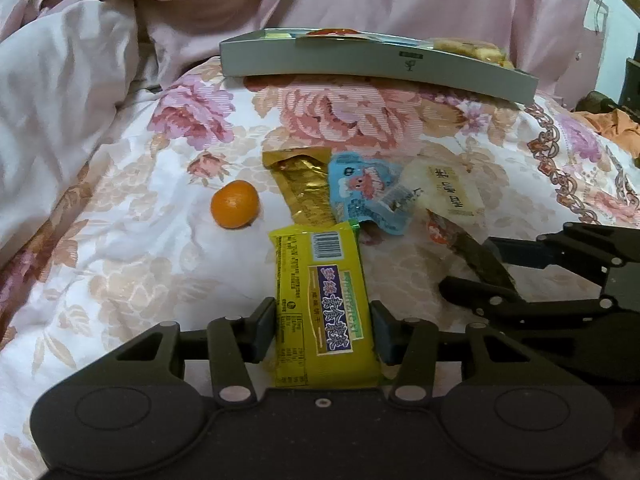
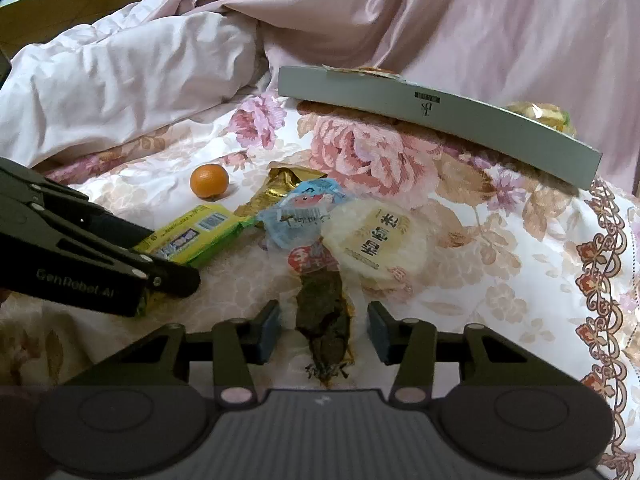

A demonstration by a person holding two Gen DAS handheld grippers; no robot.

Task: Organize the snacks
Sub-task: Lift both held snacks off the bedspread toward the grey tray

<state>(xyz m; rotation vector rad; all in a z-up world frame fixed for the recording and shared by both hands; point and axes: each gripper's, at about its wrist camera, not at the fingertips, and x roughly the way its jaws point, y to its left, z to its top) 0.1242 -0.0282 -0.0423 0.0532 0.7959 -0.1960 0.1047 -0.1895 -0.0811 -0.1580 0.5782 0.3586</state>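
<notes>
Between the left gripper [image 1: 324, 332] fingers lies the yellow biscuit packet [image 1: 322, 304].

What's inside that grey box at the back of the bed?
The grey box is seen side-on, so only snack tops peek over its rim: pale biscuits at the right, something red mid-box. Its wall hides whatever lies lower.

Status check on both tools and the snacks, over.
Left tool open, straddling yellow cracker pack. Right tool open around dark snack packet. Grey tray beyond the pile, partly filled. Nothing blocking.
</notes>
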